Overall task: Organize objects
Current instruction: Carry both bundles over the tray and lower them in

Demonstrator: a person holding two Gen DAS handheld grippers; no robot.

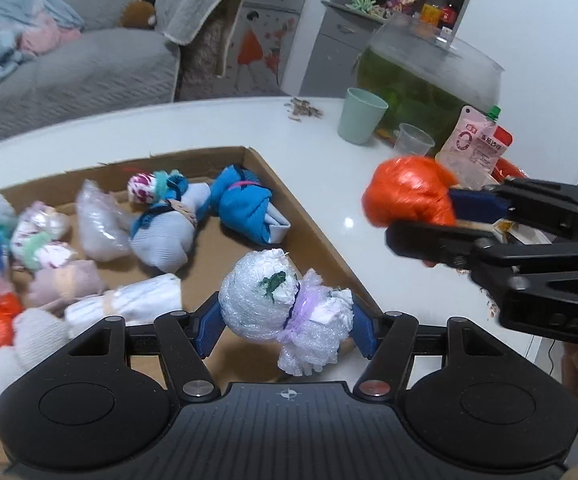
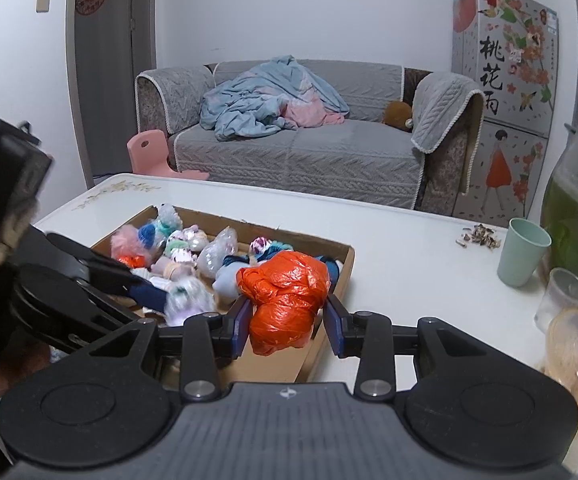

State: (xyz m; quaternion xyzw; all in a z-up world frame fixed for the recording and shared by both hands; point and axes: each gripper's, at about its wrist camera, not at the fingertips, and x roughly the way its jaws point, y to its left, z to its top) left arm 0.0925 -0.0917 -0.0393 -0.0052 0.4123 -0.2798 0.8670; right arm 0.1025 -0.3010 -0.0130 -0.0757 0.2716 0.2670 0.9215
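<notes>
Two claws work over a white desk point(image 2: 389, 240); a grey sofa point(image 2: 301, 152) stands beyond it, a decorated fridge point(image 2: 505, 80) to its right. Ahead of the right claw point(image 2: 285, 322), an open cardboard tray point(image 1: 249, 240) holds many small bundles. Right claw pinches an orange plastic bundle point(image 2: 285, 292) over the tray's near-right corner. Left claw point(image 1: 285, 328) pinches a bubble-wrap bundle point(image 1: 281, 300) above the tray's near edge. Right of both: green cup point(image 2: 523, 256), clear cup point(image 2: 561, 300), green-water fish tank point(image 1: 429, 80), sauce pouch point(image 1: 473, 144).
</notes>
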